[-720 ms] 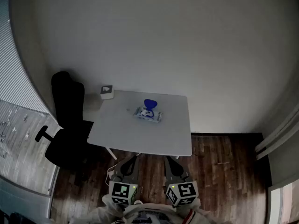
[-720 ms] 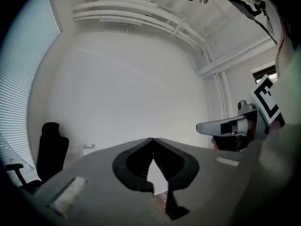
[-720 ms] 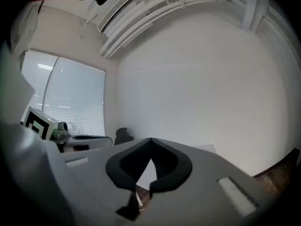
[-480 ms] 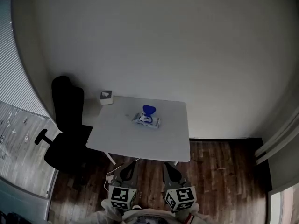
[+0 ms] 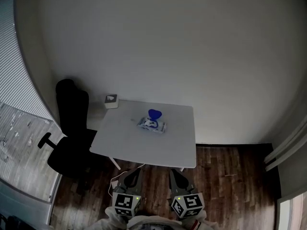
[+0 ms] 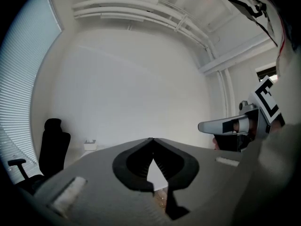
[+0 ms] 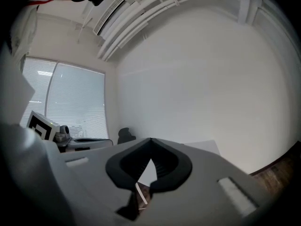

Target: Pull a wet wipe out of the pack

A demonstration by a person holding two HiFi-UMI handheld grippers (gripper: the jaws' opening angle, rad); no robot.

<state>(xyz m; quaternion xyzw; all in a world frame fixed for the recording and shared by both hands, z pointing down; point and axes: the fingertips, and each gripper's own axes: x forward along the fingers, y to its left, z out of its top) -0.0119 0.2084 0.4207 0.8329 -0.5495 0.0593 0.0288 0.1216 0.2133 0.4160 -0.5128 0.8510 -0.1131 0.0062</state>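
Observation:
A wet wipe pack (image 5: 151, 124) lies near the middle of the white table (image 5: 124, 143), with its blue lid (image 5: 154, 113) flipped up. Both grippers are held low, close to the body and short of the table's near edge. My left gripper (image 5: 137, 171) and my right gripper (image 5: 172, 172) point toward the table side by side, far from the pack. In the left gripper view the left gripper (image 6: 151, 139) has its jaws meeting at the tips, with nothing held. The right gripper (image 7: 150, 139) is shut the same way in its own view. The pack is hidden in both gripper views.
A black office chair (image 5: 71, 128) stands at the table's left side. A small white box (image 5: 111, 101) sits at the table's far left corner. Dark wood floor (image 5: 230, 176) lies in front of the table, a plain wall behind it and window blinds (image 5: 19, 95) at the left.
The whole scene has slid slightly down the head view. Both grippers stay shut and side by side near the body. The pack has not moved on the table.

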